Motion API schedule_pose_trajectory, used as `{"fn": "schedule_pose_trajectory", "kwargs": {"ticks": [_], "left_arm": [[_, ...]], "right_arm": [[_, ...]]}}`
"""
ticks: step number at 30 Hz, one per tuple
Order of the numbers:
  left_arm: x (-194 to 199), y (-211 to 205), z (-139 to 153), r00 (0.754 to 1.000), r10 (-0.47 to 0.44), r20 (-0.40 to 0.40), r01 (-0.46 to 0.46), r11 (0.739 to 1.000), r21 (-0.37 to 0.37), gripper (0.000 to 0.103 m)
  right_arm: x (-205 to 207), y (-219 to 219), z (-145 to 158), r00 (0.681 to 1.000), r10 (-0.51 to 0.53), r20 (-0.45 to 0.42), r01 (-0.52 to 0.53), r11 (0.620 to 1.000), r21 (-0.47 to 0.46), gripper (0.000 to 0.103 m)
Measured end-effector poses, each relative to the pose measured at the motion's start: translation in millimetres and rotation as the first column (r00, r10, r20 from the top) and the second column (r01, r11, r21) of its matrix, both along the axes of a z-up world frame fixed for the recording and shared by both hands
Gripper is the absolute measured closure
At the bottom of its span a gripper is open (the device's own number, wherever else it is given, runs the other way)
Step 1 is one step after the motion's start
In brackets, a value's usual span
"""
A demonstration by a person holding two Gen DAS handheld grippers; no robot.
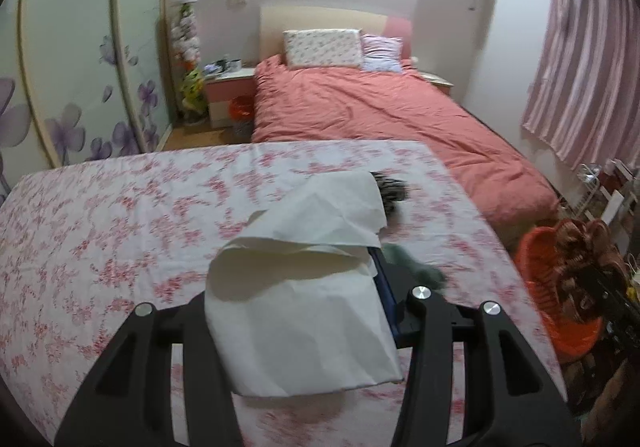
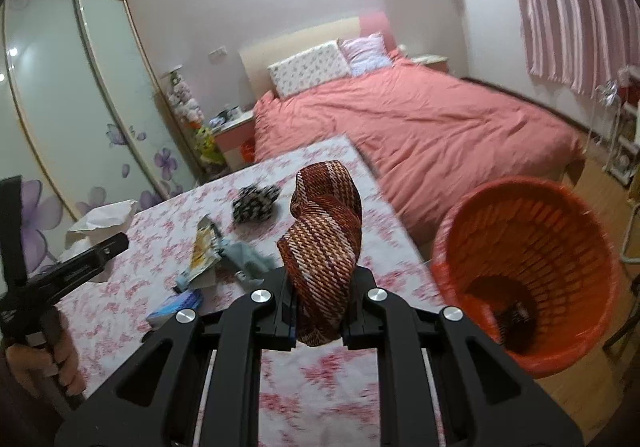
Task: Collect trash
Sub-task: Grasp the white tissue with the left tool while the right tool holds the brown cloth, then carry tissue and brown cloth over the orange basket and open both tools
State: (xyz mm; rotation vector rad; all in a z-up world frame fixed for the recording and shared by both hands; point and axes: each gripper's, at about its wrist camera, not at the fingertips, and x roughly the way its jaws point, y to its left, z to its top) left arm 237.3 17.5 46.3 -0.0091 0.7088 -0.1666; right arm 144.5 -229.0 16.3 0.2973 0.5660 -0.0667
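Midway, I judge: my right gripper (image 2: 320, 321) is clamped on a woven cloth (image 2: 324, 243) just left of the orange basket (image 2: 532, 271), my left gripper (image 1: 304, 331) grips white paper (image 1: 304, 287), and wrappers (image 2: 204, 247) remain further left of the basket.

White paper sheet (image 1: 304, 311): thin, matt, creased. Striped cloth (image 2: 324, 247): coarse woven. Orange basket (image 2: 532, 275): glossy lattice plastic. Tablecloth (image 1: 120, 231): matt floral fabric. Gripper fingers (image 2: 248, 323): matt black plastic, bright metal bolts.
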Motion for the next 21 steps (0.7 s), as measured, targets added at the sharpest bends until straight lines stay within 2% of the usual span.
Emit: {"fn": "schedule_pose_trajectory", "kwargs": {"ticks": [10, 21], "left_arm": [[-28.4, -67.1, 15.0, 0.990, -0.130, 0.045, 0.131, 0.991, -0.012, 0.055], [-44.4, -153.9, 8.1, 0.955, -0.294, 0.045, 0.296, 0.955, -0.037, 0.055]], "right_arm": [[-21.0, -32.4, 10.9, 0.985, -0.150, 0.083, 0.161, 0.977, -0.140, 0.088], [-31.1, -78.9, 3.2, 0.957, -0.272, 0.100, 0.284, 0.947, -0.151, 0.088]]}}
